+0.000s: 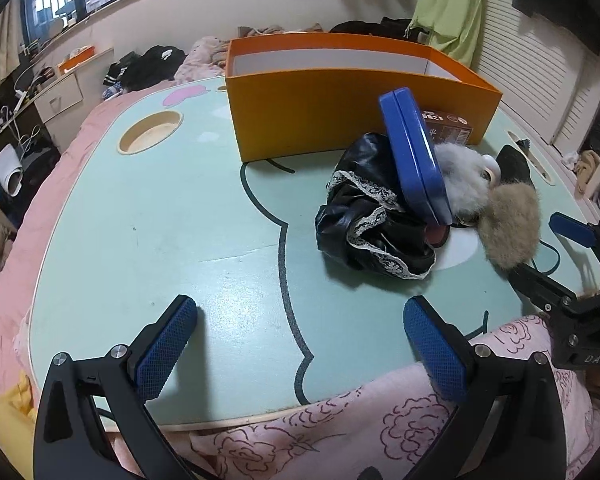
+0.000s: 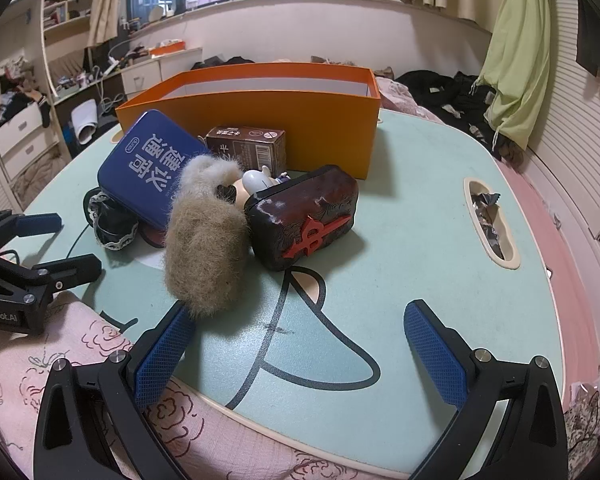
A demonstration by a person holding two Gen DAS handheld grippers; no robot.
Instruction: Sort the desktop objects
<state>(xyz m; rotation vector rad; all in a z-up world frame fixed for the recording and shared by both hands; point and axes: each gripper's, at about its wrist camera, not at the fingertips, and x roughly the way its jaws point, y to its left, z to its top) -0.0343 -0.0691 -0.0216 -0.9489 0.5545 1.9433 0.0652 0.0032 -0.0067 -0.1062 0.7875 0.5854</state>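
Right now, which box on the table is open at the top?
The orange box: it has no lid. The blue tin and brown carton are closed.

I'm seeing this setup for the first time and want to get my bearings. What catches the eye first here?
The big orange box stands open at the far side of the mint-green table. In front of it lies a jumble: a blue tin propped on edge against a black lace-trimmed pouch, a tan fur pompom, and a dark case with a red emblem. Both grippers, left and right, are open and empty near the table's front edge.
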